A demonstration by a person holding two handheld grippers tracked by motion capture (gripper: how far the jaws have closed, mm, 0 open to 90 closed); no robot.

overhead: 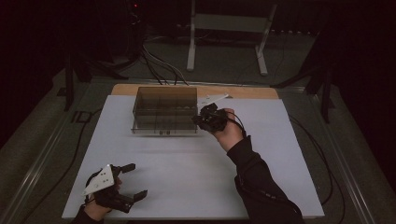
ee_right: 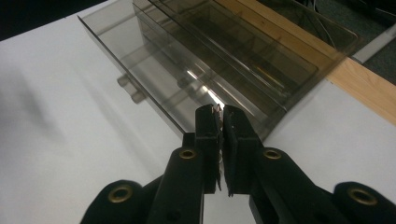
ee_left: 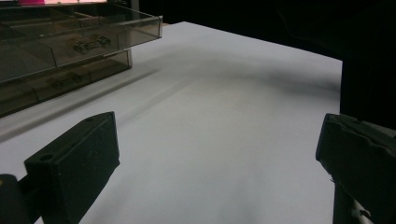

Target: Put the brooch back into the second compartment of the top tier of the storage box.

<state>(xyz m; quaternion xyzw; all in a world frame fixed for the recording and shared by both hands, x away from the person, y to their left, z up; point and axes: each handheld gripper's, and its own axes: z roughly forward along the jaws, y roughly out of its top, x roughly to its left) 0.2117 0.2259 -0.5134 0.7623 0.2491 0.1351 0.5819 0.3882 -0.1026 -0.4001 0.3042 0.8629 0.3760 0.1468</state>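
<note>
Your right tool [ee_right: 220,112] clenched on small metal piece [ee_right: 218,108] at drawer box [overhead: 164,111]; left tool [overhead: 132,181] released, idle. Next likely: drop piece into compartment.

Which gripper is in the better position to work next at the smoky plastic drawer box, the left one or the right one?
Probably the right. The right gripper is at the near right corner of the drawer box, jaws shut, something thin apparently pinched between them. The left gripper lies open near the table's front edge, far away.
</note>
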